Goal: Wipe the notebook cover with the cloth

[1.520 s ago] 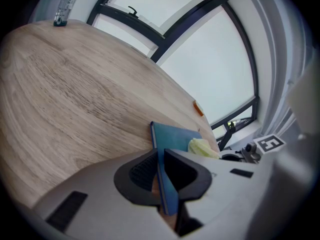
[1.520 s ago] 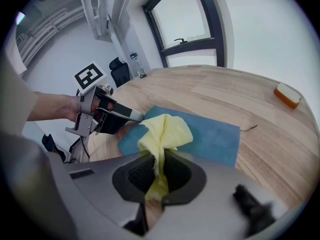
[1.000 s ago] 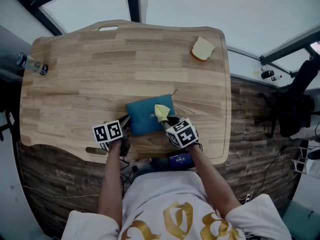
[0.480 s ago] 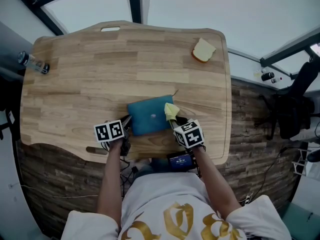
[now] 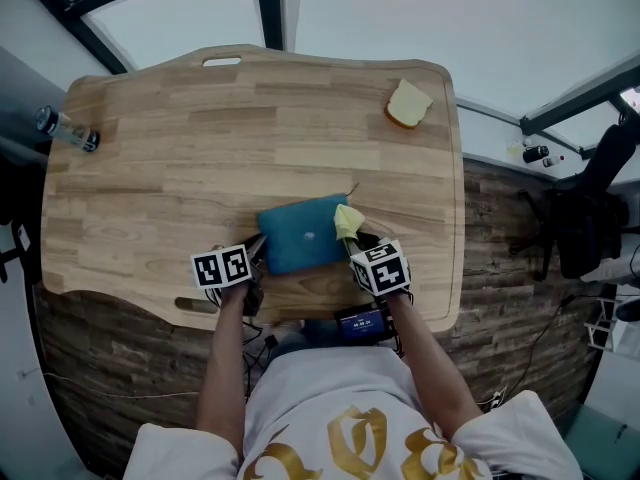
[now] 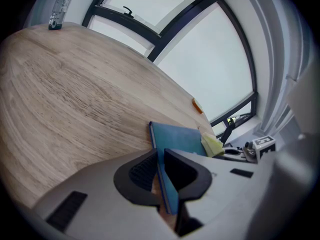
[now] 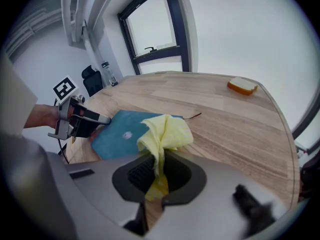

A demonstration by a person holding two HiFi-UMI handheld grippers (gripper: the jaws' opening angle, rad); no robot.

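A teal notebook (image 5: 302,232) lies flat near the front of the wooden table (image 5: 180,148). My left gripper (image 5: 256,257) is shut on the notebook's (image 6: 175,144) near left corner, its edge pinched between the jaws. A crumpled yellow cloth (image 5: 347,221) rests at the notebook's right edge, and my right gripper (image 5: 355,245) is shut on it. The cloth (image 7: 165,134) bunches up out of the jaws and hangs over the notebook's (image 7: 122,133) right side in the right gripper view. A small pale mark shows on the cover.
A slice of bread (image 5: 406,101) lies at the table's far right corner. A bottle (image 5: 62,127) lies at the far left edge. A thin dark cord (image 7: 192,116) pokes from the notebook's far corner. Office chair and clutter stand on the floor to the right.
The right gripper has dragged the yellow cloth from the middle of the cover to its right edge. The left gripper has kept its hold on the notebook's corner.
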